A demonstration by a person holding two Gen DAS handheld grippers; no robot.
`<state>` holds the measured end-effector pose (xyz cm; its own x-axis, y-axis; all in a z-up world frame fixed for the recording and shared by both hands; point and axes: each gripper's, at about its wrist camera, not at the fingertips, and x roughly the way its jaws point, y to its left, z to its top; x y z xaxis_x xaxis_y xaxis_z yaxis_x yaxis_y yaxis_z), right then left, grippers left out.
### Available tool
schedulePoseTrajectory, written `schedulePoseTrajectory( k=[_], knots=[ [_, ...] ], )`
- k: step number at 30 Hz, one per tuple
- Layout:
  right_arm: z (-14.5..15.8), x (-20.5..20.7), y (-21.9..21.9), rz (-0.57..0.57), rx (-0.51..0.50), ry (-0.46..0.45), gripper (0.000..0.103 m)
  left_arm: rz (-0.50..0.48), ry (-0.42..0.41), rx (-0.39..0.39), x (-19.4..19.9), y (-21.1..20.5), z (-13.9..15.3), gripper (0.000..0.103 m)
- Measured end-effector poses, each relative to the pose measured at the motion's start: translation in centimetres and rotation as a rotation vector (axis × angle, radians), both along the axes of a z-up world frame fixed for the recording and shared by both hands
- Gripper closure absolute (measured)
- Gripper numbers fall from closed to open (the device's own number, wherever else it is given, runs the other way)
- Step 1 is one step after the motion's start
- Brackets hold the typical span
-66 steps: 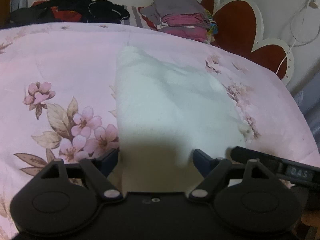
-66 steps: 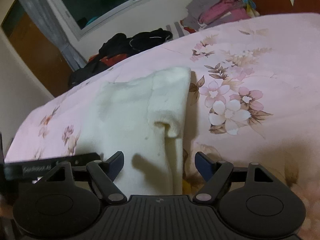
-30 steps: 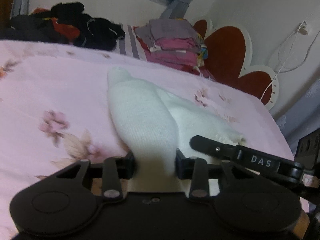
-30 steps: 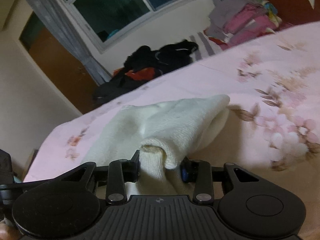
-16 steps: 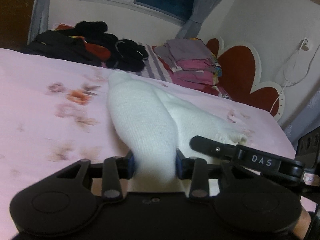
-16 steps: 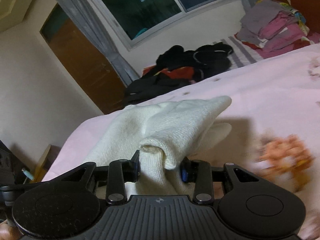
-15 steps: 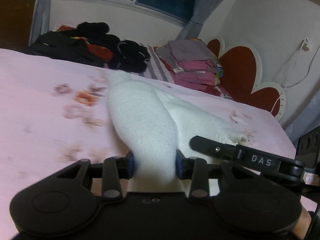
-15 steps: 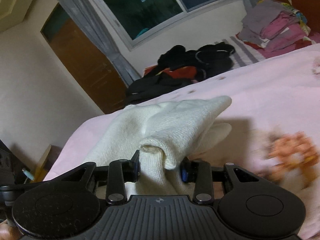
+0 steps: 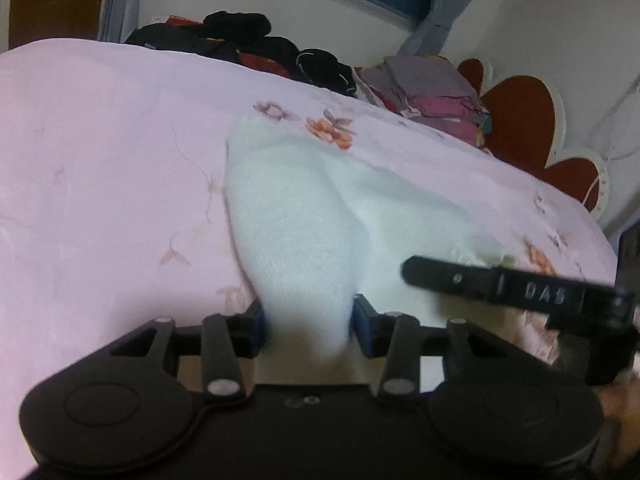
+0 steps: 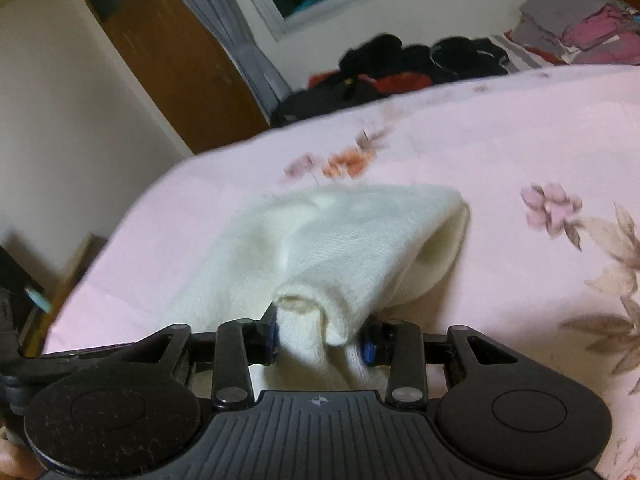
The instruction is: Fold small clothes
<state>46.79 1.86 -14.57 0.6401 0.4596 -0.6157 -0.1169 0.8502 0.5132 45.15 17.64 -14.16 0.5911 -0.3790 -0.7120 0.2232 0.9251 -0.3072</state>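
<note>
While both sets of jaws are gripping near corners of the white knitted garment (image 9: 296,220), the fold is looking only partly made. The left gripper (image 9: 308,318) is pinching a bunched lobe of the cloth between its blue pads; its jaws have just been opening a little, yet the fabric is filling the gap and seems to be touching both pads. The right gripper (image 10: 320,334) is holding narrow on a rolled cuff-like edge of the same cream knit (image 10: 340,240), with the material pressed between its pads.

Beyond the jaws, the garment is lying on the pink flowered bedspread (image 9: 100,152), its near end lifted off the bed and doubled over into two rounded humps, its far end resting on the cover. Judging from this, one fold is under way: the held edge is not yet laid down or squared, and smoothing and any further fold are left to do.

Further out, a stack of folded grey and pink clothes (image 9: 432,96) is sitting by the red heart-shaped headboard (image 9: 528,120), and a heap of dark clothes (image 10: 420,60) is lying beneath the window, possibly waiting their turn.
</note>
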Motion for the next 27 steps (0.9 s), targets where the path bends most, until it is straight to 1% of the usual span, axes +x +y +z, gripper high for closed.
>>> schedulePoseTrajectory(
  k=[1,3,4,5,6,7,9,12,14,16,17,20,21,23,24,25,27],
  knots=[
    [-0.2,0.0,-0.3,-0.008,0.005,0.009,0.063,-0.005,-0.007,0.009,-0.1,-0.1,0.0,0.058],
    [-0.3,-0.1,-1.0,-0.027,0.004,0.02,0.052,-0.004,0.001,0.011,0.0,0.0,0.3,0.056],
    [-0.1,-0.1,-1.5,-0.04,-0.006,0.025,0.048,0.004,0.01,0.006,0.1,0.2,0.5,0.055],
    [0.2,-0.2,-1.9,-0.052,-0.012,0.027,0.041,0.015,0.014,-0.001,0.2,0.5,0.7,0.055],
    [0.6,-0.3,-2.5,-0.062,-0.014,0.027,0.038,0.029,0.012,-0.009,0.0,1.0,1.1,0.054],
    [1.1,-0.1,-3.0,-0.065,-0.013,0.025,0.038,0.047,-0.003,-0.016,-0.2,1.4,1.6,0.053],
    [2.2,-0.3,-3.8,-0.079,-0.028,0.006,0.038,0.076,-0.051,-0.029,-1.0,2.5,2.6,0.046],
    [3.8,-0.5,-4.4,-0.122,-0.072,-0.048,0.038,0.085,-0.104,-0.03,-0.5,2.5,3.9,0.046],
    [4.7,-0.3,-4.1,-0.134,-0.104,-0.085,0.038,0.083,-0.109,-0.028,0.5,2.0,3.9,0.046],
    [5.1,0.7,-2.5,-0.11,-0.154,-0.113,0.039,0.102,-0.091,-0.031,1.8,1.6,3.2,0.046],
    [4.9,0.9,-1.7,-0.093,-0.169,-0.122,0.039,0.11,-0.072,-0.032,2.4,1.4,2.7,0.047],
    [3.7,2.2,0.6,-0.046,-0.216,-0.113,0.06,0.138,-0.044,0.0,3.1,0.9,1.0,0.047],
    [2.7,2.7,1.2,-0.039,-0.252,-0.1,0.061,0.136,-0.029,0.006,3.2,0.9,0.5,0.044],
    [0.5,3.4,2.1,-0.026,-0.365,-0.074,0.061,0.137,-0.001,-0.01,3.3,1.2,-0.3,0.041],
    [-0.5,3.8,2.1,-0.026,-0.383,-0.07,0.061,0.138,0.017,-0.026,3.3,1.3,-0.6,0.041],
    [-0.9,4.2,1.8,-0.037,-0.37,-0.069,0.061,0.142,0.02,-0.03,3.1,1.4,-0.6,0.041],
    [-0.8,4.7,1.6,-0.052,-0.358,-0.055,0.061,0.139,0.01,-0.018,2.6,1.3,-0.1,0.043]
  ],
)
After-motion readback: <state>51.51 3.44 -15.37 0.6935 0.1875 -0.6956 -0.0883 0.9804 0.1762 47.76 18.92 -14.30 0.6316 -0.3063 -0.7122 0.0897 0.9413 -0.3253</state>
